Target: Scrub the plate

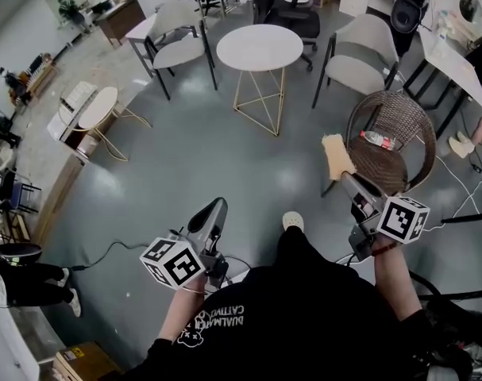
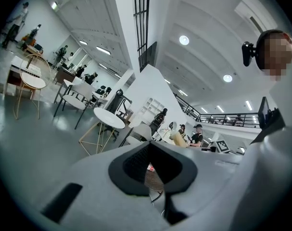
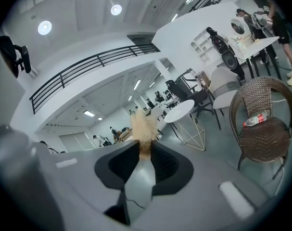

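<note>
Here's the scrubbing pad (image 1: 337,155), a tan, coarse-fibred rectangle. It sticks up and forward out of the right claw (image 1: 345,176), in the air in front of the person. In the right gripper view the pad (image 3: 143,129) looks fuzzy and frayed at its edges, and the right claw (image 3: 145,146) has its dark ribbed pads pinching the pad's lower end.

Over on the other side, the left claw (image 1: 216,208) is a smooth grey wedge, held about level. In the left gripper view, the left claw (image 2: 150,144) has its tips pressed together, with nothing caught between them.

Each tool carries a white cube with black square markers: the left cube (image 1: 173,262) and the right cube (image 1: 403,218).

Moving outward, a round-backed brown wicker chair (image 1: 387,105) stands just beyond the pad. A clear plastic bottle (image 1: 378,140) with a red label lies on its woven seat. Further out there's a round white table (image 1: 259,48) on thin gold wire legs. Pale padded chairs (image 1: 364,54) on black frames stand around it. Underneath it all is a glossy grey floor (image 1: 185,157) throwing back soft reflections.
</note>
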